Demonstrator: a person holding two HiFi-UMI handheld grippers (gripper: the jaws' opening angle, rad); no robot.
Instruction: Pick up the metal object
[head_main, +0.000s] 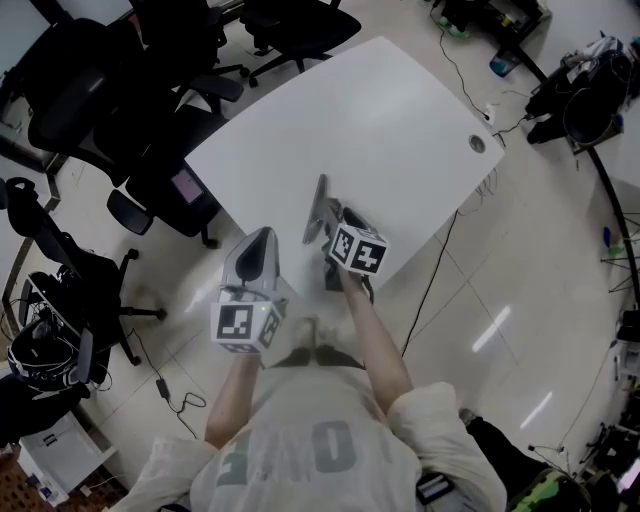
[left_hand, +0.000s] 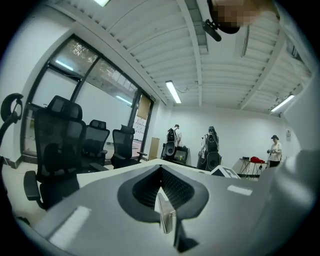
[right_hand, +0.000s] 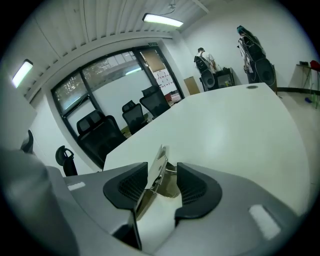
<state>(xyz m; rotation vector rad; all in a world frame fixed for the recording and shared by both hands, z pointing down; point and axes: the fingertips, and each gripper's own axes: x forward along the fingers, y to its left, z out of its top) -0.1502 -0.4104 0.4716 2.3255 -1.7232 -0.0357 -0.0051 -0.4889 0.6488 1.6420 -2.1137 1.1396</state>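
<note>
Metal object rests on table (chairs beyond).

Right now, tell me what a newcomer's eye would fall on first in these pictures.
A thin, flat silver metal plate stands on edge between the open jaws of the right tool, tilted toward one pad, near the front edge of the big white table. Along the table's left side, black office chairs crowd together.
</note>
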